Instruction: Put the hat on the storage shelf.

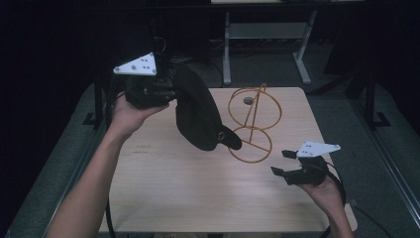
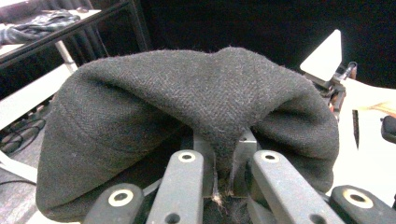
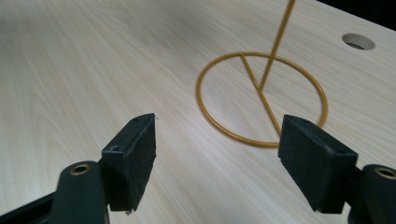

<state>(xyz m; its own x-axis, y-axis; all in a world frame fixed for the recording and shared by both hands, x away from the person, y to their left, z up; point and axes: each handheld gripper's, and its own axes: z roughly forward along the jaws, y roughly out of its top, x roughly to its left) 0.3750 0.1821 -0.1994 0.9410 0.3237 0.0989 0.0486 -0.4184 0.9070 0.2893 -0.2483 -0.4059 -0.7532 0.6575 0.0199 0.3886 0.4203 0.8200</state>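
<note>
The left gripper (image 1: 168,94) is raised at the upper left of the high view, lying level on an upturned left hand (image 1: 130,115), jaws pinched tight on dark cloth. The right gripper (image 1: 283,162) sits low at the lower right, jaws spread wide with nothing between them, held from below by the right hand (image 1: 328,191).
</note>
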